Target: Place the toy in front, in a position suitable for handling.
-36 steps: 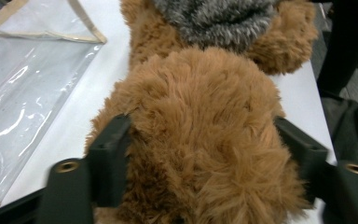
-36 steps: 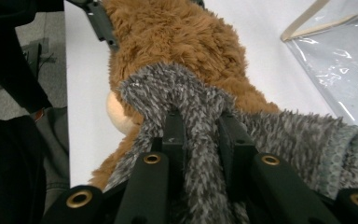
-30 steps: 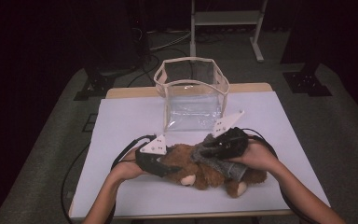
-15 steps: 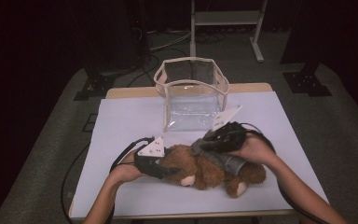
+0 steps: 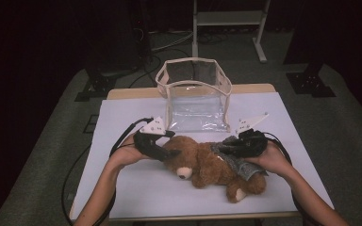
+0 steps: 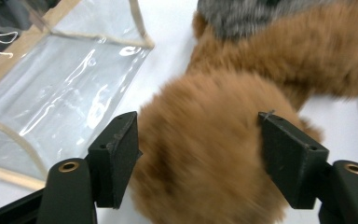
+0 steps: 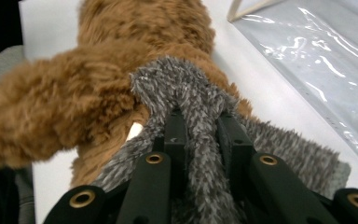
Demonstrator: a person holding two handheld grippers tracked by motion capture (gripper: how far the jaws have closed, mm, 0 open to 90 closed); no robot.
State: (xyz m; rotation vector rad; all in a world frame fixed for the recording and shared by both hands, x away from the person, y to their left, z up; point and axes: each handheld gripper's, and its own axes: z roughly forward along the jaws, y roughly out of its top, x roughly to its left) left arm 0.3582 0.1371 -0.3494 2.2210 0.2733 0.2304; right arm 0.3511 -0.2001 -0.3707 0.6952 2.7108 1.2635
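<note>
The left gripper has just been opening: its two jaws stand apart on either side of the one brown teddy bear's head, the pads not clearly pressing the fur. The right gripper is clamped on a fold of the one grey fuzzy cloth, which lies over the bear's lower body. The bear lies on the white table, just in front of a single clear plastic bag with beige trim, which stands open and holds nothing. In the left gripper view the bear's fur is blurred and its face is cut off.
</note>
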